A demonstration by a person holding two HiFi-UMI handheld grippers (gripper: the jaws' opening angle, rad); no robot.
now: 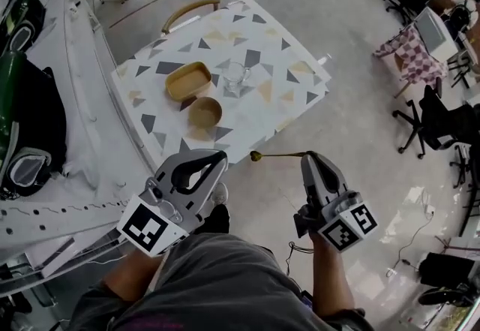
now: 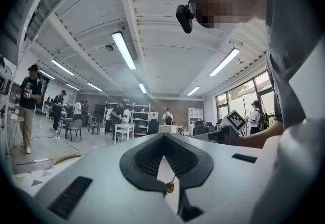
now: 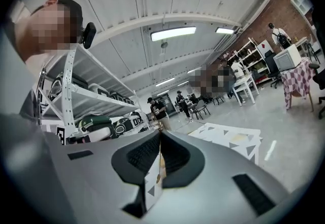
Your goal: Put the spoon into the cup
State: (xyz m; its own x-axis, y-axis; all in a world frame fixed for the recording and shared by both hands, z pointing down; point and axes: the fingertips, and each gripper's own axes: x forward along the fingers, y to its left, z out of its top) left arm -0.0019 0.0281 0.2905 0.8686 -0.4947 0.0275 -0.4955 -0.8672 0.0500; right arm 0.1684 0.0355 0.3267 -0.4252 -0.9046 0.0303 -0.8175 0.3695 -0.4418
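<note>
A clear glass cup stands near the middle of the table, which wears a cloth with triangle patterns. My right gripper hovers off the table's near edge, shut on the handle end of a gold spoon. The spoon lies level and its bowl points left. In the right gripper view the right gripper has its jaws together on the thin handle. My left gripper is beside it, jaws together with nothing in them. In the left gripper view the spoon's bowl shows below the shut left gripper.
A yellow rectangular dish and a round tan bowl sit on the table left of the cup. A wooden chair back stands at the far side. White shelving runs along the left; office chairs are at the right.
</note>
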